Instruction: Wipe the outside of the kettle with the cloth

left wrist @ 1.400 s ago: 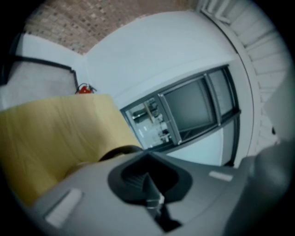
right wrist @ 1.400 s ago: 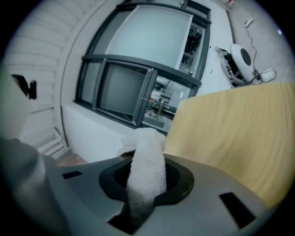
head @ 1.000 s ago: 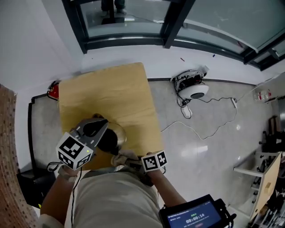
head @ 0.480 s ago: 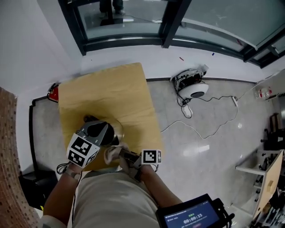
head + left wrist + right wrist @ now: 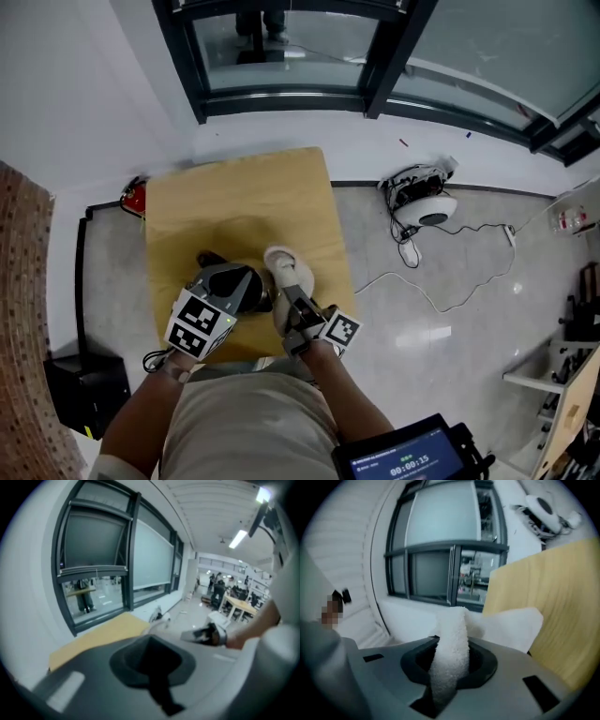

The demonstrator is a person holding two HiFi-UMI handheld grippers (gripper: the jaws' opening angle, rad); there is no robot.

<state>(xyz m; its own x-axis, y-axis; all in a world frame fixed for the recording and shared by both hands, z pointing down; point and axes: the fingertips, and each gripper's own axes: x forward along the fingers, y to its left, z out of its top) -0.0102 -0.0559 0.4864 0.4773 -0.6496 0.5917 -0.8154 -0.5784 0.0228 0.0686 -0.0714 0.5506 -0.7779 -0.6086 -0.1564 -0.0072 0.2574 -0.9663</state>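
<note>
- Your left gripper is over the near edge of the wooden table, with its jaws drawn fully together.
- The kettle sits on the table right under that gripper, which hides most of it. No view shows whether the jaws have caught its handle.
- Your right gripper, just right of the kettle, is clamped on the white cloth.
- The cloth stands up from between those jaws and bunches past their far tips.
- The bunched cloth lies close to the kettle's right side; whether they touch can't be made out.
</note>
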